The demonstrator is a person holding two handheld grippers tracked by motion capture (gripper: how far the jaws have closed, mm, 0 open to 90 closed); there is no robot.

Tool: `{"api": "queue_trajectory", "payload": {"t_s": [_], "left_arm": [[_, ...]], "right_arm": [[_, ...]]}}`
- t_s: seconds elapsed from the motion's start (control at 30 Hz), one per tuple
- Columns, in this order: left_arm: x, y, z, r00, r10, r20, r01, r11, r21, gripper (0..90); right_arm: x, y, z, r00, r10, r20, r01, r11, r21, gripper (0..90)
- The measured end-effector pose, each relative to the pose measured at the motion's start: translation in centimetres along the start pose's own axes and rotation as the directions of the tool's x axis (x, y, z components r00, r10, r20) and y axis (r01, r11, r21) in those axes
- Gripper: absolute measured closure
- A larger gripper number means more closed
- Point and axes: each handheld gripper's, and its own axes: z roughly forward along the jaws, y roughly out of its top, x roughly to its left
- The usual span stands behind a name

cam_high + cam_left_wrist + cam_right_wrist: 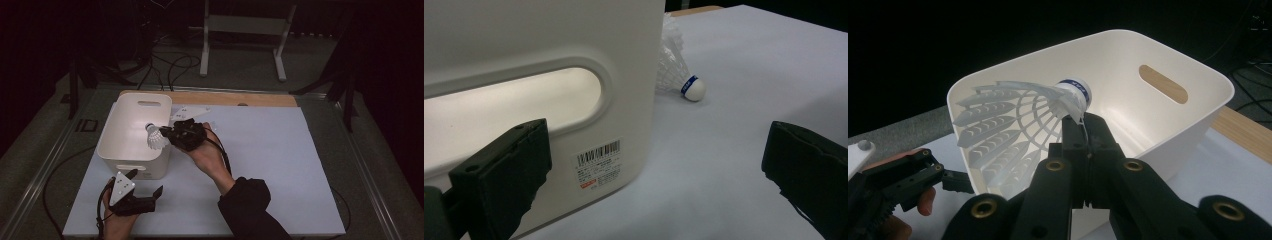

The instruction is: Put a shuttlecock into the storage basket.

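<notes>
Pale grey tabletop [280, 165]; wooden strip [240, 98]; room dark, perhaps curtained.

My right hand-held gripper [167, 133] is matte black, its linkage arms pinned with brass-coloured rivets near the jaws. My left hand-held gripper [146, 186] is black too, topped by a grey three-cornered plate with small screws; a black cable trails behind it. A dark sleeve covers my right forearm.

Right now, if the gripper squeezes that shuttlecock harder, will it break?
Probably it bends first: the shuttlecock has a thin, lattice-like plastic skirt. It looks very light. Dropped into the white bin, it would likely land on its rounded cork end and tip over.
</notes>
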Motion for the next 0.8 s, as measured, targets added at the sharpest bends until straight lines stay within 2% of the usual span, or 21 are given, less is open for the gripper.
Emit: {"api": "queue_trajectory", "payload": {"t_s": [0.6,0.63,0.67,0.73,0.77,0.8], "left_arm": [[0.02,0.00,-0.02,1.0000,0.000,0.000,0.000,1.0000,0.000,0.1],[0.02,0.01,-0.03,1.0000,0.000,0.000,0.000,1.0000,0.000,0.1],[0.01,0.00,-0.04,1.0000,-0.001,0.001,0.001,1.0000,0.000,0.1],[0.03,0.00,-0.04,1.0000,0.000,0.000,0.000,1.0000,0.000,0.1],[0.02,0.00,-0.03,1.0000,-0.001,0.000,0.001,1.0000,-0.001,0.1],[0.02,0.00,-0.03,1.0000,-0.001,0.000,0.001,1.0000,-0.001,0.1]], "right_arm": [[0.51,0.19,0.66,0.9998,-0.008,-0.016,0.008,1.000,0.004,88.1],[0.53,0.21,0.68,0.9998,-0.009,-0.020,0.009,1.000,0.001,85.0],[0.60,0.24,0.64,0.9993,-0.016,-0.033,0.016,1.000,-0.014,68.6],[0.60,0.34,0.67,0.9992,0.000,-0.041,-0.001,0.999,-0.033,45.9],[0.63,0.40,0.70,0.9991,0.009,-0.041,-0.010,1.000,-0.028,38.8],[0.63,0.40,0.70,0.9991,0.009,-0.041,-0.010,1.000,-0.028,38.8]]}}
